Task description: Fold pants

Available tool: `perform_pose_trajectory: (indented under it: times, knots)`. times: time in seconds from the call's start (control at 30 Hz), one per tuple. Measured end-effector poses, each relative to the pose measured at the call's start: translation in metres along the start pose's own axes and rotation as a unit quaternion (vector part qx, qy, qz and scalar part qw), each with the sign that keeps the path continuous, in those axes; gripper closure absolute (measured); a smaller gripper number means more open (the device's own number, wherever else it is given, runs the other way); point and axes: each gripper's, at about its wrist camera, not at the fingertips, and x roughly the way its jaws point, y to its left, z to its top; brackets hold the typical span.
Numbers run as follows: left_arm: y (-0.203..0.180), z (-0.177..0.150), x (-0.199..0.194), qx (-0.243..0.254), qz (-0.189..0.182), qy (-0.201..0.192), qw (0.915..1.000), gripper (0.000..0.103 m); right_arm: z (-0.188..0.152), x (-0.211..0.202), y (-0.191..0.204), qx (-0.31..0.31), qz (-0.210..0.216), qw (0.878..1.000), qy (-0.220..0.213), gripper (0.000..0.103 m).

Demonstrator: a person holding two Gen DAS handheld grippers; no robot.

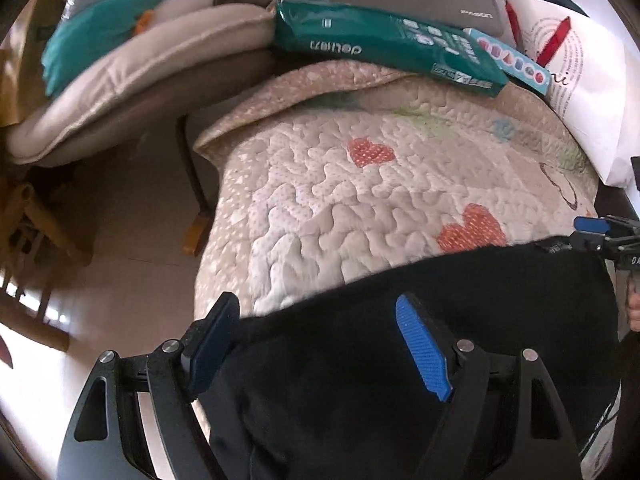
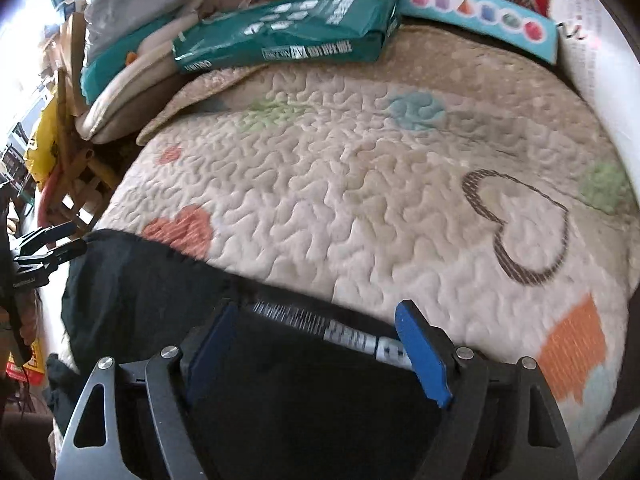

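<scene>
Black pants lie at the near edge of the quilt, and both the left hand-held gripper and right hand-held gripper hang wide over them, gripping nothing. Risk here: pinching only one layer would skew the fold.

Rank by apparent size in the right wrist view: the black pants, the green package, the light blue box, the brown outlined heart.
1. black pants, largest, though nearness to the camera inflates them.
2. green package.
3. light blue box and brown outlined heart look alike in extent; the heart is nearer, so unranked.
</scene>
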Motion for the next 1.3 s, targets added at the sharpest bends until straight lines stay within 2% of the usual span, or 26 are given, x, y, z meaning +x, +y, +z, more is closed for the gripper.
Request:
perform_pose_trajectory:
  times: [0.13, 0.27, 0.4, 0.53, 0.57, 0.6, 0.63, 0.67, 0.7, 0.73, 0.77, 0.8, 0.83, 0.97, 1.17, 1.3]
  knots:
    - [0.005, 0.011, 0.015, -0.002, -0.003, 0.004, 1.0, 0.023, 0.007, 0.021, -0.004, 0.001, 0.011, 1.0, 0.012, 0.018]
    - [0.005, 0.013, 0.025, 0.019, 0.006, 0.014, 0.9997, 0.023, 0.004, 0.034, -0.007, -0.006, 0.014, 1.0, 0.021, 0.017]
    - [0.002, 0.008, 0.031, 0.044, -0.006, 0.033, 0.9985, 0.023, 0.006, 0.035, -0.01, -0.011, 0.034, 0.999, 0.022, 0.013]
    - [-0.005, -0.002, 0.032, 0.076, -0.024, 0.054, 0.9953, 0.024, 0.002, 0.032, -0.005, -0.028, 0.058, 0.997, 0.035, 0.013]
    - [-0.007, -0.005, 0.029, 0.087, -0.025, 0.048, 0.9947, 0.029, 0.0, 0.031, -0.001, -0.035, 0.067, 0.996, 0.037, 0.014]
    - [-0.009, -0.006, 0.027, 0.092, -0.031, 0.049, 0.9941, 0.04, -0.002, 0.031, 0.002, -0.043, 0.07, 0.996, 0.039, 0.014]
    - [-0.011, -0.006, 0.025, 0.098, -0.03, 0.047, 0.9936, 0.058, -0.006, 0.033, 0.008, -0.057, 0.065, 0.995, 0.04, 0.015]
    - [-0.014, -0.005, 0.022, 0.107, -0.029, 0.046, 0.9928, 0.067, -0.008, 0.034, 0.012, -0.068, 0.052, 0.996, 0.04, 0.017]
    - [-0.017, -0.003, 0.019, 0.115, -0.021, 0.045, 0.9921, 0.085, -0.01, 0.035, 0.018, -0.081, 0.037, 0.995, 0.038, 0.024]
    - [-0.021, -0.004, 0.016, 0.123, -0.014, 0.044, 0.9913, 0.096, -0.009, 0.034, 0.02, -0.083, 0.036, 0.995, 0.037, 0.039]
    - [-0.026, -0.003, 0.014, 0.136, -0.002, 0.044, 0.9897, 0.096, -0.009, 0.032, 0.021, -0.08, 0.045, 0.995, 0.038, 0.05]
    - [-0.032, -0.004, 0.013, 0.149, 0.011, 0.043, 0.9879, 0.096, -0.008, 0.03, 0.02, -0.072, 0.06, 0.995, 0.041, 0.067]
    - [-0.037, -0.006, 0.012, 0.16, 0.024, 0.04, 0.986, 0.096, -0.008, 0.027, 0.021, -0.069, 0.068, 0.994, 0.04, 0.074]
    - [-0.046, -0.012, -0.004, 0.174, 0.062, 0.011, 0.9828, 0.096, -0.013, 0.013, 0.03, -0.076, 0.048, 0.996, 0.028, 0.083]
    - [-0.058, -0.021, -0.043, 0.169, 0.083, -0.042, 0.9811, 0.096, -0.022, -0.016, 0.038, -0.065, 0.026, 0.998, 0.003, 0.085]
    - [-0.071, -0.035, -0.078, 0.178, 0.101, -0.069, 0.9763, 0.096, -0.039, -0.042, 0.05, -0.075, 0.005, 0.997, -0.008, 0.085]
